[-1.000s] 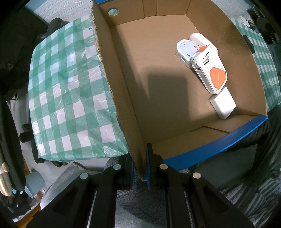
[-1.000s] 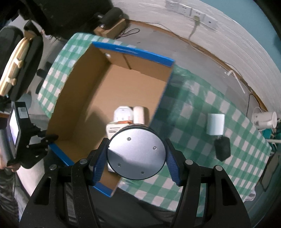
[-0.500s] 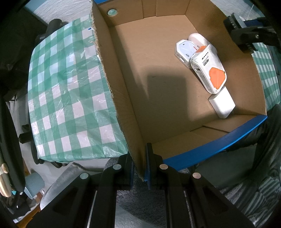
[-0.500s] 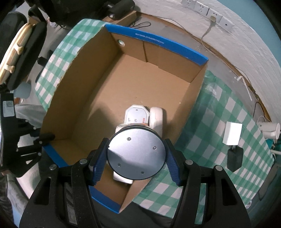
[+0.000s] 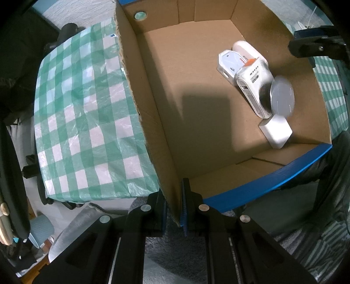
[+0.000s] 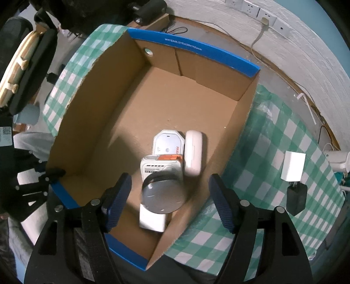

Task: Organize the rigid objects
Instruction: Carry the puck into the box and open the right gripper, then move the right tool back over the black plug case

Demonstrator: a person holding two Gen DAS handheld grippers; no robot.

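Inside cardboard box (image 6: 166, 104): white devices (image 6: 168, 146), grey disc (image 6: 163, 197) dropping free. Right hand-held gripper (image 6: 170, 203) opening, released; left hand-held gripper (image 5: 174, 209) clenched on box wall.

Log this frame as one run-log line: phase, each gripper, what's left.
phase: release into cardboard box | right gripper: jaws opening, grey disc dropped free | left gripper: clamps box wall | left outside: white adapter, black adapter

Past my table's green checked cloth (image 6: 273, 139) I see a white brick wall (image 6: 306, 43) with sockets (image 6: 265, 16), cables along the floor beneath, and black chairs (image 5: 19, 70) opposite.
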